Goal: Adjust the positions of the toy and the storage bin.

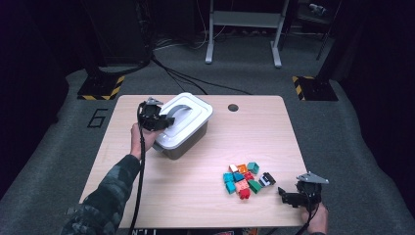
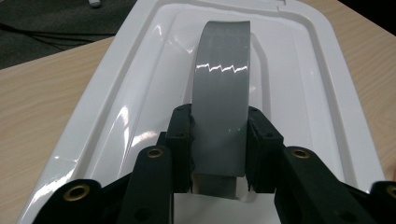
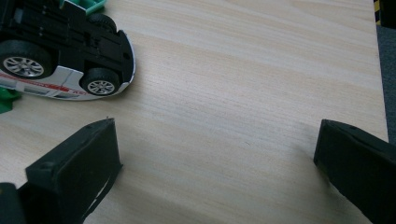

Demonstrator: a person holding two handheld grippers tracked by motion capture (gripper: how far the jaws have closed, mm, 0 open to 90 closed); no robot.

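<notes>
A clear plastic box (image 1: 188,141) with a white lid (image 1: 193,115) stands at the table's back left. Across the lid arches a grey handle (image 2: 219,88). My left gripper (image 1: 166,121) is shut on that handle near its end, one black pad (image 2: 180,140) pressed on each side. My right gripper (image 1: 285,197) rests low at the table's front right corner, jaws wide open with bare wood between them. Just beyond it lies a toy car (image 3: 60,56) on its side, white and black, underside facing me. A heap of coloured bricks (image 1: 242,178) lies left of the car (image 1: 267,179).
The wooden table (image 1: 205,196) has a round cable hole (image 1: 233,107) near its back edge. Cables run over the grey floor behind, and a grey metal stand (image 1: 243,27) is further back. Bare table lies between the box and the bricks.
</notes>
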